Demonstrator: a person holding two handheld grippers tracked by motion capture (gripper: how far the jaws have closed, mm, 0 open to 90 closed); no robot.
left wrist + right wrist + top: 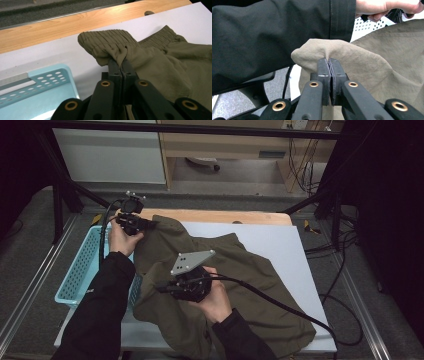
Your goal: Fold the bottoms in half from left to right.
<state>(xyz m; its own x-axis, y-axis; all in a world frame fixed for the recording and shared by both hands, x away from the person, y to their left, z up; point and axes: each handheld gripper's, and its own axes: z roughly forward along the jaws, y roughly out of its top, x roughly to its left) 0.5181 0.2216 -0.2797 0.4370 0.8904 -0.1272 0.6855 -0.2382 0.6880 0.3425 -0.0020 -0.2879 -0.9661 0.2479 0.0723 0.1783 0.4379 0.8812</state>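
An olive-green pair of shorts [240,275] lies spread over the white sheet [280,240] on the table. My left gripper [150,223] is shut on the elastic waistband [107,41] at the far left corner of the shorts, lifting it slightly. My right gripper [162,289] is shut on a pinched fold of the olive cloth [332,50] near the left edge, with the cloth bunched over the jaw tips. In the right gripper view a black sleeve [274,32] crosses just behind that fold.
A light blue perforated basket [80,270] stands off the table's left edge, under the left forearm. The wooden table edge [225,215] runs along the far side. Cables [280,305] trail across the shorts and over the floor at right.
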